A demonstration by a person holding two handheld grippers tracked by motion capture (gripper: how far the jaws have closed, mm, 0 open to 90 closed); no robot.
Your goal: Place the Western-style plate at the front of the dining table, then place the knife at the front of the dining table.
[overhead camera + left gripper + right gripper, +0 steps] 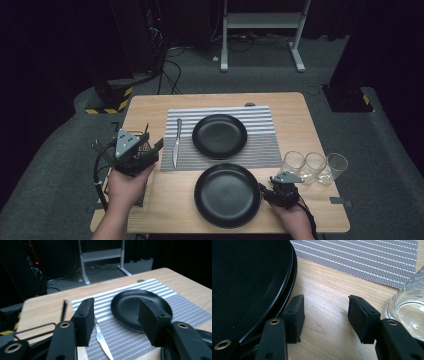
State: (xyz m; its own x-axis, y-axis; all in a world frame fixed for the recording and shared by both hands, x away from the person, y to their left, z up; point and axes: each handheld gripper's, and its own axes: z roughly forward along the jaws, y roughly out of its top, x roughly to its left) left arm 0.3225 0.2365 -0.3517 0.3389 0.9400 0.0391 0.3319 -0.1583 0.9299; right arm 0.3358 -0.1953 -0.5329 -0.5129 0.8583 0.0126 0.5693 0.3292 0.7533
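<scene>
Striped mat [220,137] lies mid-bench, with a black plate [220,136] set on it and a knife [176,142] along its left edge. A second plate [227,195] sits on the bare bench [170,210] nearer the person, three glasses [314,167] in a row to its right.

Left gripper [150,142] hangs above the wire basket [142,197] at the bench's left edge, jaws parted, nothing between them. Its own view looks past the pads toward the knife [102,340] and the far plate [141,308]; no cutlery is held. Judgement: place-setting is under way, the knife is laid, and this hand is between pieces.

Right gripper [267,192] rests low beside the near plate's right rim. In its view the jaws stand apart on the bare wood, the left pad [295,315] just beside the plate [249,282], a glass [407,307] close on the other side. Not clamped on anything.

Next move, as I read it: one gripper must commit. Either the left drops back to the basket for another piece, or the right slides its pad under the rim, which sits low and calls for a shallow, careful approach clear of the glass.
</scene>
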